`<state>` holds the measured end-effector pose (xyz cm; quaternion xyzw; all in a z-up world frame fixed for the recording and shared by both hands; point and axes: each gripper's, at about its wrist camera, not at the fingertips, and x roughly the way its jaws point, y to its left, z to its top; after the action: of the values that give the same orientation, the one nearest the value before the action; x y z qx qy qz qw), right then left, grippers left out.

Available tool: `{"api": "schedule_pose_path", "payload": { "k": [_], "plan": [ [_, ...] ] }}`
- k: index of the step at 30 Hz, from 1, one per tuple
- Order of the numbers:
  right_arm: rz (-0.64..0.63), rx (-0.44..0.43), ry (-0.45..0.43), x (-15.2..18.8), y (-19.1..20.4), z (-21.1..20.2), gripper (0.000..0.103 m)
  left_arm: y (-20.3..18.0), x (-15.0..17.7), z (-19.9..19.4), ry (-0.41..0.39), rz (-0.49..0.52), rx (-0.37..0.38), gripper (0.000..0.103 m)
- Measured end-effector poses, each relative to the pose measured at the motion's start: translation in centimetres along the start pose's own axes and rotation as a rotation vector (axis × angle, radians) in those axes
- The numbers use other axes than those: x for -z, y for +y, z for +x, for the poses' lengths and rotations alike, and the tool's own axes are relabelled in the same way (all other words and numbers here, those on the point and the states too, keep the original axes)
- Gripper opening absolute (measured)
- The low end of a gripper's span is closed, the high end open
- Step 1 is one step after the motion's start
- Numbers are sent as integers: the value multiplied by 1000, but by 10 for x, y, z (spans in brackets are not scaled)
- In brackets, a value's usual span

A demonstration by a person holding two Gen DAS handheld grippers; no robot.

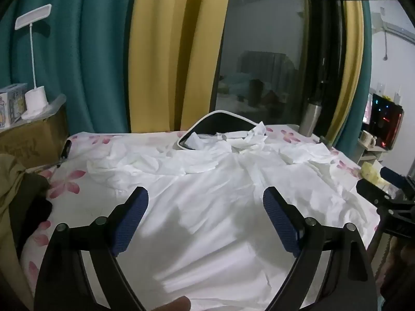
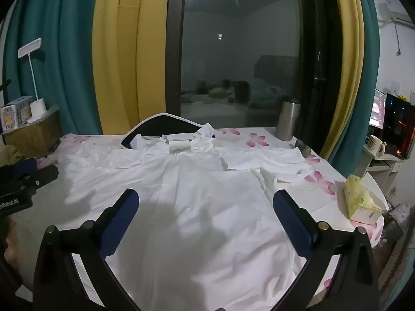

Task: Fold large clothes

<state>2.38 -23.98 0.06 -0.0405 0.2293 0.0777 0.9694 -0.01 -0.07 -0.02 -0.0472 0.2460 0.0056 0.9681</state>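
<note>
Both tools are up over the near edge of the table, tipped a little downward, and nothing is in either one. The left gripper (image 1: 205, 207) has its blue pads spread wide apart with only cloth showing below the gap; the right gripper (image 2: 206, 207) stands just as wide, empty too.

The white shirt (image 2: 197, 194) lies flat on the floral tablecloth (image 2: 256, 140), straight ahead of both grippers. Its long axis runs away from them: hem nearest, collar (image 2: 179, 142) at the far end by the dark chair back (image 2: 155, 124). The sleeves fan out sideways, one towards the desk lamp (image 1: 32, 59), one towards the steel tumbler (image 2: 287, 120).

So, I'd say, each hand is nearer its own side: the left for the lamp-side edge, the right for the edge by the tissue pack (image 2: 360, 199). Neither touches cloth yet.
</note>
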Motion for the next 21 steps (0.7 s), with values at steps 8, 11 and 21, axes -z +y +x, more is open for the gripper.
{"api": "schedule_pose_path", "payload": {
  "k": [8,11,21],
  "plan": [
    [0,-1,2,1,-2,0,102,-16,-9,-8,-23,13,2,92],
    [5,-1,-2,1,-1,0,102,-2,-5,-12,-39,-3,30,92],
    [13,-5,2,2,-4,-3,102,-2,0,-14,-45,2,37,92]
  ]
}}
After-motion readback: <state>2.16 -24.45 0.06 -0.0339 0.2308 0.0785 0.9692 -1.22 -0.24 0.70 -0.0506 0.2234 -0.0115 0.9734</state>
